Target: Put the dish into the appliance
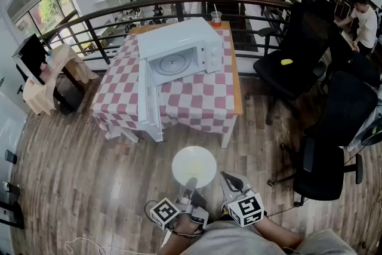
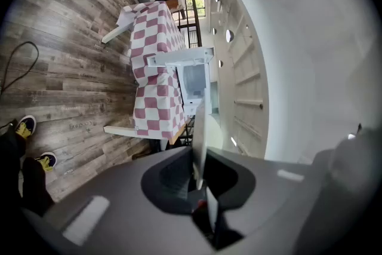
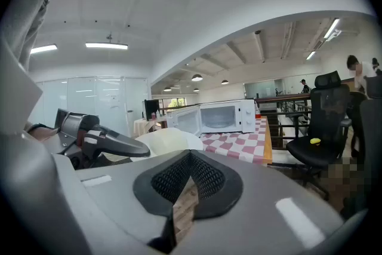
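Observation:
A round white dish (image 1: 194, 166) hangs over the wood floor, short of the table, with my left gripper (image 1: 191, 183) shut on its near rim. In the left gripper view the dish (image 2: 200, 131) shows edge-on, clamped between the jaws (image 2: 200, 179). The white microwave (image 1: 179, 49) stands on the red-and-white checked table (image 1: 197, 101). Its door (image 1: 149, 101) is swung fully open and the turntable shows inside. My right gripper (image 1: 228, 180) is beside the dish, shut and empty. In its own view (image 3: 190, 155) the dish (image 3: 167, 139) lies left and the microwave (image 3: 224, 116) ahead.
Black office chairs (image 1: 298, 57) (image 1: 331, 149) stand right of the table. A dark railing (image 1: 179, 6) runs behind it, and a cup (image 1: 216, 17) sits at the table's far edge. A covered side table with a monitor (image 1: 33, 60) is at the left. A cable (image 1: 89, 246) lies on the floor.

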The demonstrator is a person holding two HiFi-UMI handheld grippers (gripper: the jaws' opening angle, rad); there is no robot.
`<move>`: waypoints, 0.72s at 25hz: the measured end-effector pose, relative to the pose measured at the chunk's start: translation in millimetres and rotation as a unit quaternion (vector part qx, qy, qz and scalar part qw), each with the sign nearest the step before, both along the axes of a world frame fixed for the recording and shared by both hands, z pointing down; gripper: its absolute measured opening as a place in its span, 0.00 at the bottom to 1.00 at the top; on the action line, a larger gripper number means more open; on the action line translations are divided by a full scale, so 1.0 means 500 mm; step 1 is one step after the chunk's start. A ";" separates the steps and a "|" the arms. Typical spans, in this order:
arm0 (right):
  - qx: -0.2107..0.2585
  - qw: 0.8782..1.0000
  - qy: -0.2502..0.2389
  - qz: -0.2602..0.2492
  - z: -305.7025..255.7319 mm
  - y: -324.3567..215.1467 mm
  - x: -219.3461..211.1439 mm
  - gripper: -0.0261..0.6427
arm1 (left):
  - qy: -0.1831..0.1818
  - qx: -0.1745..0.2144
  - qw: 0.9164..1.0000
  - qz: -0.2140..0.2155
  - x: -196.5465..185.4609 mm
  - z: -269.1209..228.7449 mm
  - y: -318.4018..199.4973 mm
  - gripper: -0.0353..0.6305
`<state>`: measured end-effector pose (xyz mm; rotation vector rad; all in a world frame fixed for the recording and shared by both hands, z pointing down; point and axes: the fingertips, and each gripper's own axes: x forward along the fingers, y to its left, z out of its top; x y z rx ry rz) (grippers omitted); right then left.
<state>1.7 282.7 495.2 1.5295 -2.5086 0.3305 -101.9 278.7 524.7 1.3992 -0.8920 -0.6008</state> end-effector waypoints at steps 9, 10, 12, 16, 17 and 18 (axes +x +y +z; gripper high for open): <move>0.000 1.000 -0.007 0.008 -0.003 -0.002 -0.008 0.04 | -0.004 0.009 1.000 0.002 -0.012 -0.008 -0.002 0.10; 0.001 1.000 -0.008 0.008 -0.003 -0.004 -0.012 0.04 | -0.006 0.010 1.000 0.002 -0.016 -0.008 -0.003 0.10; 0.002 1.000 -0.010 0.009 -0.005 -0.008 -0.018 0.04 | -0.008 0.012 1.000 0.003 -0.023 -0.009 -0.007 0.10; 0.005 1.000 -0.026 0.018 -0.015 -0.019 -0.026 0.04 | -0.007 0.010 1.000 0.001 -0.040 -0.009 -0.011 0.10; 0.006 0.999 -0.027 0.019 -0.017 -0.021 -0.031 0.04 | -0.007 0.012 1.000 0.002 -0.046 -0.010 -0.014 0.10; 0.007 0.999 -0.026 0.019 -0.018 -0.023 -0.036 0.04 | -0.007 0.014 1.000 0.002 -0.052 -0.011 -0.016 0.10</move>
